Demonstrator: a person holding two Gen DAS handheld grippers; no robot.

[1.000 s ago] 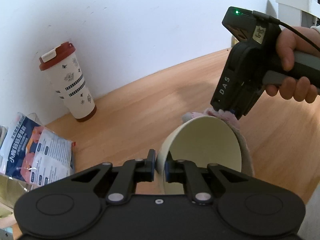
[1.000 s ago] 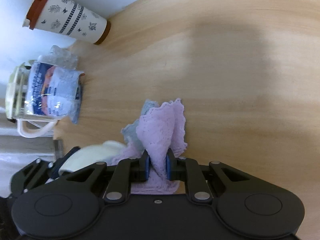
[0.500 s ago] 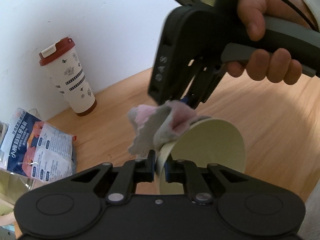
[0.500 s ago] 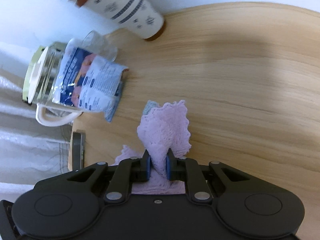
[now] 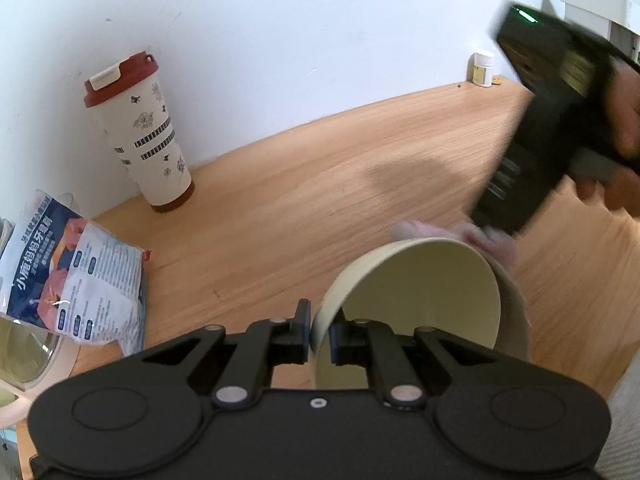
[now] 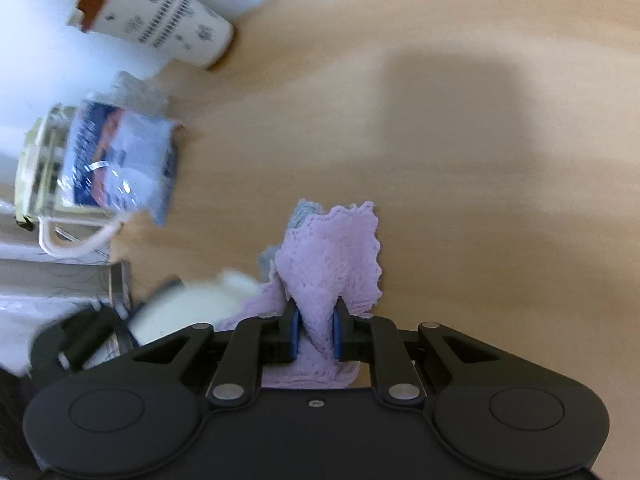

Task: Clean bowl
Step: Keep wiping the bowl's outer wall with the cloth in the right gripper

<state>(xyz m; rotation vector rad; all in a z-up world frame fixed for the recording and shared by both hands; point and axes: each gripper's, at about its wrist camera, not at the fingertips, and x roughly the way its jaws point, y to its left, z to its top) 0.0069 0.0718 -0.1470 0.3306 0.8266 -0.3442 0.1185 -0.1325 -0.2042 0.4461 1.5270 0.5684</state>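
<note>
My left gripper (image 5: 319, 336) is shut on the rim of a cream bowl (image 5: 424, 292), held tilted on its side above the wooden table (image 5: 280, 216). My right gripper (image 6: 314, 332) is shut on a pink-purple cloth (image 6: 332, 256). In the left wrist view the right gripper's black body is blurred at the upper right, and the cloth (image 5: 488, 240) touches the bowl's far outer side. In the right wrist view the bowl (image 6: 188, 312) shows blurred at lower left, with the left gripper beside it.
A white tumbler with a red lid (image 5: 140, 136) stands by the wall. A blue-and-white packet (image 5: 76, 276) leans on a glass pitcher (image 6: 48, 176) at the left. A small white bottle (image 5: 483, 69) stands at the far back.
My right gripper has swung with the cloth from over the bowl's near rim to the bowl's far right side. The bowl stays clamped in my left gripper.
</note>
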